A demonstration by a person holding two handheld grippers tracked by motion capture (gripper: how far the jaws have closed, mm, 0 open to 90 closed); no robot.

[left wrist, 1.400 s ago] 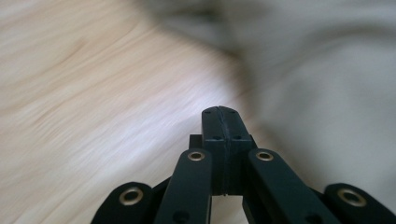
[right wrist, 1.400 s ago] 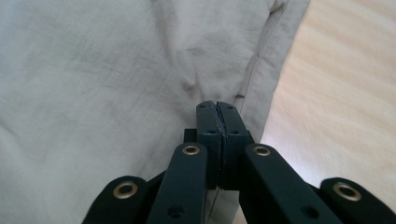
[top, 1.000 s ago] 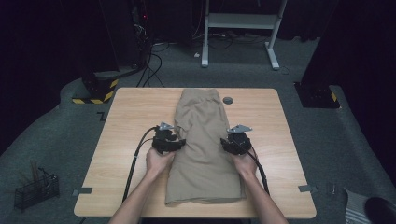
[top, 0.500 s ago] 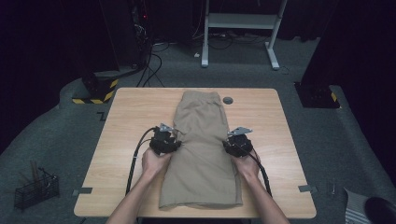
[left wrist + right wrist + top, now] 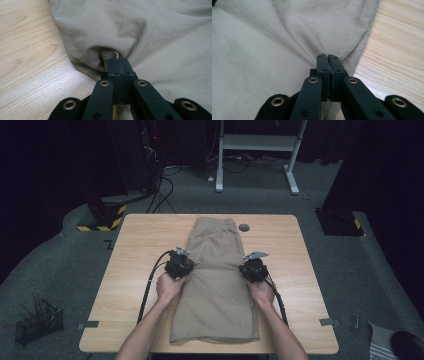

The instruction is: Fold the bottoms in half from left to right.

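Garment: beige trousers (image 5: 216, 280) are laid lengthwise at the centre of the wooden table (image 5: 130, 270), 12 to 6 o'clock.
Left gripper (image 5: 117, 60): jaws just closed, pinching a fold at the trousers' 9 o'clock edge.
Right gripper (image 5: 328, 57): jaws just closed, clamped on fabric at the 3 o'clock edge.
Grommet (image 5: 243, 227): set in the tabletop at 1 o'clock of the trousers.
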